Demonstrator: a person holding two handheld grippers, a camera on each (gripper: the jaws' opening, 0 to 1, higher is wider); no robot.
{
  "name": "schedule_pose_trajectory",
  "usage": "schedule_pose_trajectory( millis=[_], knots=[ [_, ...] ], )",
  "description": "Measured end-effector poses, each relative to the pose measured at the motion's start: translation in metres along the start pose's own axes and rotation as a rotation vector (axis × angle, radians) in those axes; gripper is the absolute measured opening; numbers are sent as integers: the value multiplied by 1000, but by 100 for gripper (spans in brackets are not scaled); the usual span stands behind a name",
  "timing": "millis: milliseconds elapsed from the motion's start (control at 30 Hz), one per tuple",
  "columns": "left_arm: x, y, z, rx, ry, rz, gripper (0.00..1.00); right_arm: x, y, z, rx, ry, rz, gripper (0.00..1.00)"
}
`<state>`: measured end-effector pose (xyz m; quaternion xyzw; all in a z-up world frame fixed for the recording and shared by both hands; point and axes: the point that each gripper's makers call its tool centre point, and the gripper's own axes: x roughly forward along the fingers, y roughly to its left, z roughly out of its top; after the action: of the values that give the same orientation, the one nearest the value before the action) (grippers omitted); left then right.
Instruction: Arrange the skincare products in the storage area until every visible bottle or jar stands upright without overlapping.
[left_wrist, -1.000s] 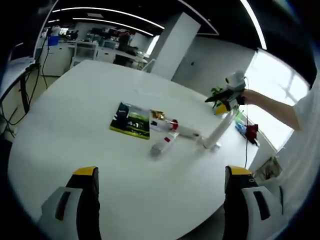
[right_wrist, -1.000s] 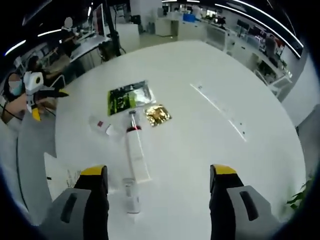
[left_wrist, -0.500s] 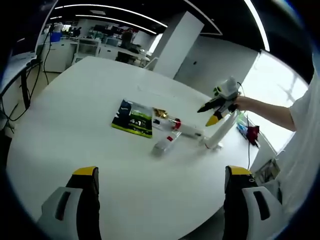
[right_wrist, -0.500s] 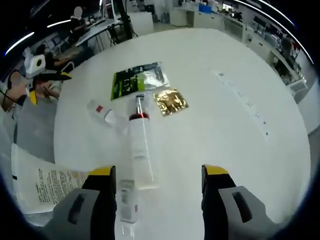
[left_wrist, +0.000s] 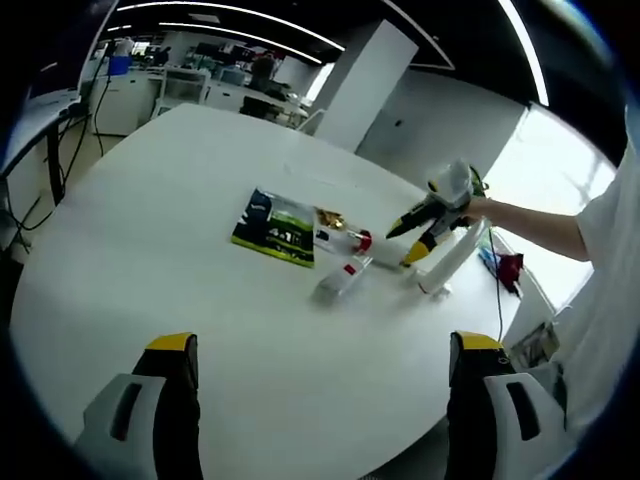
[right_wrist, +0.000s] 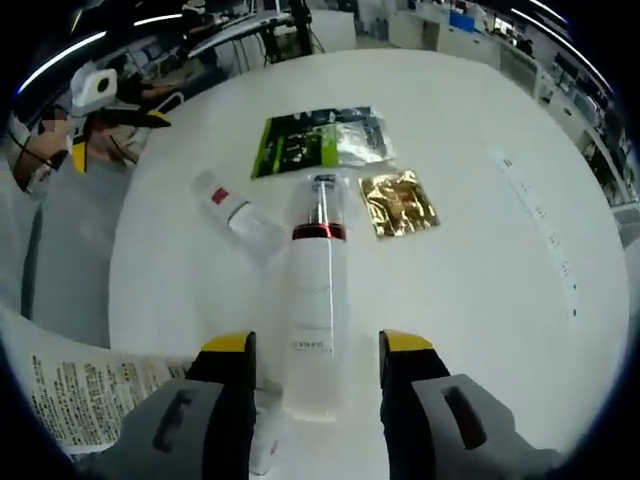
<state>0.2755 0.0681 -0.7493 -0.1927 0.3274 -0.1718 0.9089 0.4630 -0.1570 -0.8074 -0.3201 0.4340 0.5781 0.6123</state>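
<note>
A long frosted bottle (right_wrist: 312, 300) with a red neck band lies flat on the white table (right_wrist: 480, 290), its base towards me. My right gripper (right_wrist: 318, 345) is open, one jaw on either side of that base and not touching it. A small tube (right_wrist: 235, 208) with a red label lies to the bottle's left, and a small white bottle (right_wrist: 262, 440) lies by the left jaw. The left gripper view has the bottle (left_wrist: 358, 243), the tube (left_wrist: 338, 282) and the right gripper (left_wrist: 420, 232) in a hand. My left gripper (left_wrist: 323, 350) hangs open far back from them.
A green sachet (right_wrist: 320, 142) and a gold sachet (right_wrist: 400, 203) lie flat past the bottle's cap. A printed leaflet (right_wrist: 80, 385) lies at the table's edge. The left gripper (right_wrist: 100, 95) is off the table's far left side. Bare table (left_wrist: 150, 260) spreads around the group.
My right gripper has come down and forward over the lying bottle, its jaws now beside the bottle's base and a little closer together. The left gripper has hardly moved.
</note>
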Motion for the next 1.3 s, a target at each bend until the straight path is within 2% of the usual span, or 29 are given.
schedule_pose_trajectory(
  millis=[233, 367, 500, 667, 733, 800, 1000, 1100, 1300],
  knots=[
    [3, 3, -3, -12, 11, 5, 97, 13, 6, 6, -76, -9, 4, 40],
    [6, 4, -2, -15, 11, 6, 97, 15, 4, 7, -115, -19, -16, 30],
    [9, 4, -2, -18, 15, 3, 97, 17, 2, 6, -84, -23, 1, 30],
    [12, 3, -3, -18, 19, -4, 96, 20, 3, 5, -79, 7, 2, 31],
    [13, 2, -1, -17, 18, -6, 96, 20, 0, 6, -121, 29, -27, 30],
    [13, 2, -1, -15, 18, -7, 96, 20, 3, 6, -124, 36, -40, 30],
    [13, 4, -3, -20, 20, -3, 96, 21, -2, 5, -84, 43, -31, 30],
    [13, 3, -5, -22, 21, -3, 96, 25, -1, 3, -78, 70, -31, 30],
    [15, 1, -5, -25, 21, -7, 96, 27, -4, 1, -103, 85, -77, 30]
  ],
)
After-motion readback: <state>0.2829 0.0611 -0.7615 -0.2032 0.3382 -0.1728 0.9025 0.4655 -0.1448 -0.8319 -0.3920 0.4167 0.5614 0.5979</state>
